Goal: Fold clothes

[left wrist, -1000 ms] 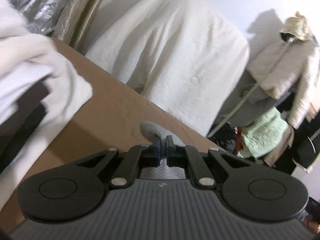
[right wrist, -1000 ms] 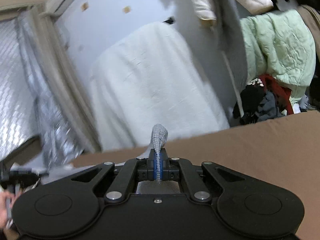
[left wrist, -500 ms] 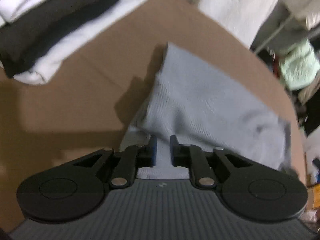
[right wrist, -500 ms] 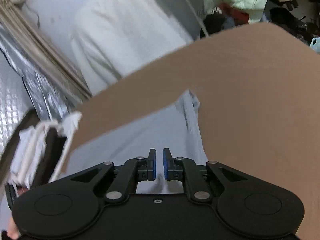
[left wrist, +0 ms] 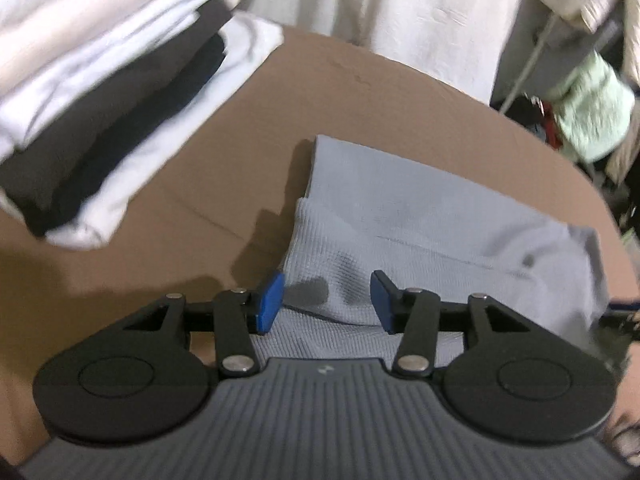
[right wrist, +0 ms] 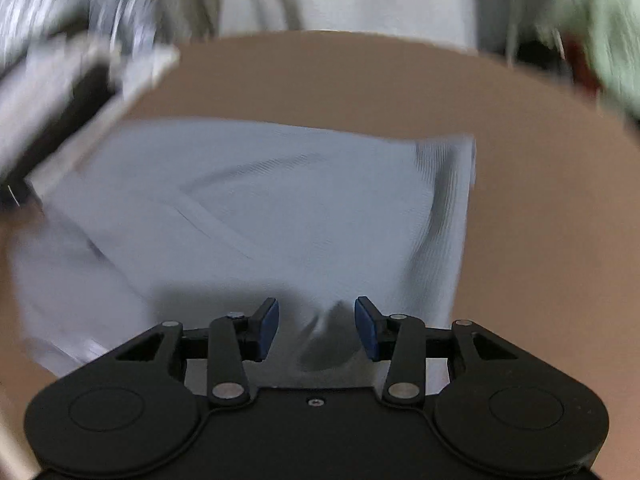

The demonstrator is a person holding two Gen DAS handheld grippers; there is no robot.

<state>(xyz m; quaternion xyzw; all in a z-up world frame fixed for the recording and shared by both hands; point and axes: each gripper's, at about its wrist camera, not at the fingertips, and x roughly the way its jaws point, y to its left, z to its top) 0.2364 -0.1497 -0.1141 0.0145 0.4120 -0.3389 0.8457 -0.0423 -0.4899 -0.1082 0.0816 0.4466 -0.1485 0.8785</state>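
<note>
A ribbed grey garment is lying folded on the brown counter; both grippers' jaws are opening, pinching nothing; the right view is blurring.

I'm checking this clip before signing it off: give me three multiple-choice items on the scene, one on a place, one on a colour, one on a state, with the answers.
1. Where is the stack of folded clothes in the left wrist view?
A. upper left of the grey garment
B. on top of it
C. on the floor

2. What colour is the garment lying on the table?
A. red
B. light grey
C. black

3. How do the left gripper and right gripper stand?
A. both clamped on cloth
B. one clamped
C. both apart, cloth loose between them

Answers: 1 A, the stack sits apart on the brown surface. 2 B, pale grey knit. 3 C, the jaws are opening, gaps beside the pads.
</note>
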